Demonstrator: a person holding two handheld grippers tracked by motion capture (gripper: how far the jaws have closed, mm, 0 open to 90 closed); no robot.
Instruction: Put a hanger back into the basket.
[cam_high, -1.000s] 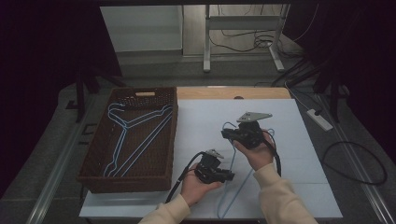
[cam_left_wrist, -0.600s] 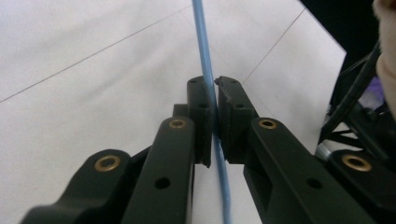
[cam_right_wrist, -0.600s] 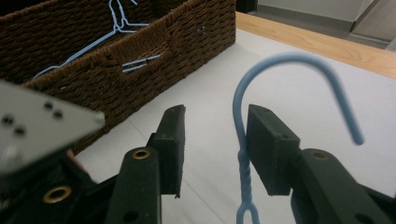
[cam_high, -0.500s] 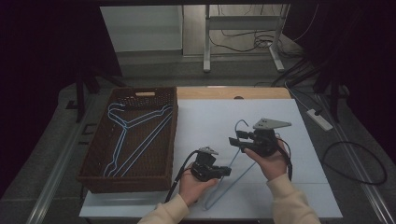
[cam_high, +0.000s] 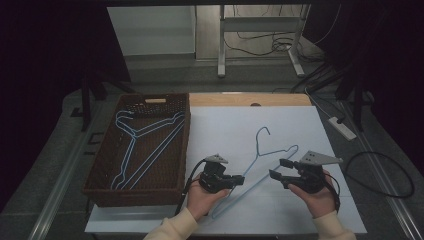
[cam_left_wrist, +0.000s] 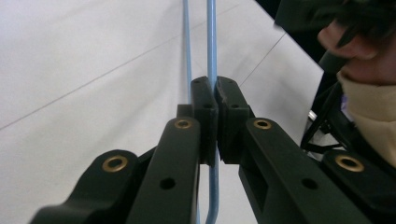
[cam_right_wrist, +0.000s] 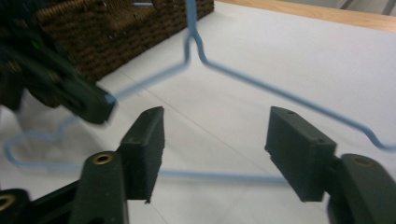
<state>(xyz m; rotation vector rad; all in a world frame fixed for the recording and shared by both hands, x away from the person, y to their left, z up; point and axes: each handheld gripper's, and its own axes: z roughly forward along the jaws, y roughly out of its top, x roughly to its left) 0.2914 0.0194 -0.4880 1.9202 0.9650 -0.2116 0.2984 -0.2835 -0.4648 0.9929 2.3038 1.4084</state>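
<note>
Nearest, the left hand-held gripper clamps one wire of the blue hanger lying on the tabletop. Beside it, the right hand-held gripper has just been opening, empty. Lift gently by the left grip and lay the hanger in the basket among the others.

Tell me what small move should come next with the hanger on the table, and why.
Probably lift the hanger toward the basket. The left gripper is shut on its wire, the right gripper's jaws have just been opening with nothing between them, and other hangers already lie in the basket.
</note>
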